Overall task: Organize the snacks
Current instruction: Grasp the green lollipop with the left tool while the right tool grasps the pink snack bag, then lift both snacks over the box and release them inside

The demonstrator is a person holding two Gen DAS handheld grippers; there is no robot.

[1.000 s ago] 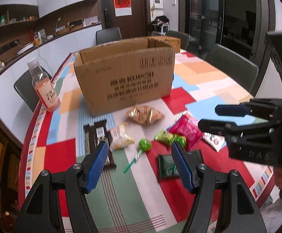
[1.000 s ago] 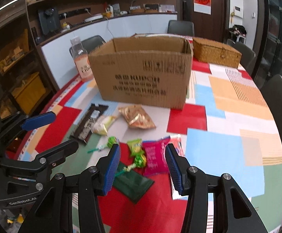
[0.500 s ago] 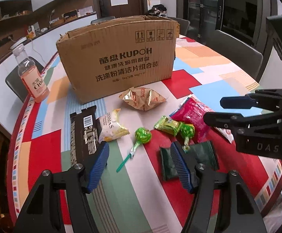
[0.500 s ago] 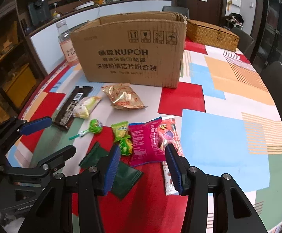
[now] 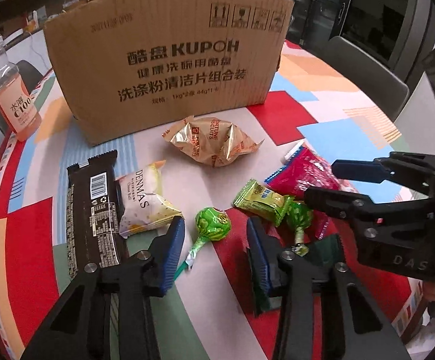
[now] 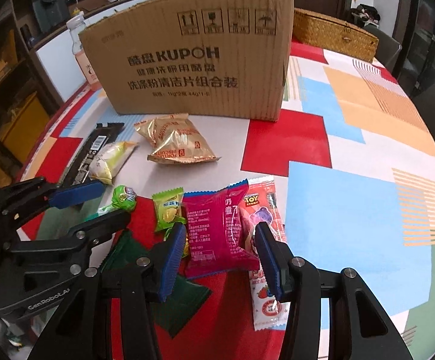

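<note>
1. Left wrist view: the left gripper [image 5: 214, 244] fills the lower centre, jaws spread wide and empty, either side of a green lollipop [image 5: 212, 220] lying on the table [image 5: 331, 114].
2. Left of it lie a black bar [image 5: 93, 216] and a white Denmas packet [image 5: 145, 201]; a gold biscuit bag [image 5: 213, 141] sits at centre, in front of the cardboard box [image 5: 169, 63] — a bottle [image 5: 12, 96] stands at upper left.
3. Right wrist view: the right gripper [image 6: 220, 253] sits at lower centre, jaws spread around a magenta packet [image 6: 214, 234], not closed on it.
4. A Toy Story sachet [image 6: 267, 306] lies just right — partly under the magenta packet; a green candy [image 6: 168, 210] lies left.
</note>
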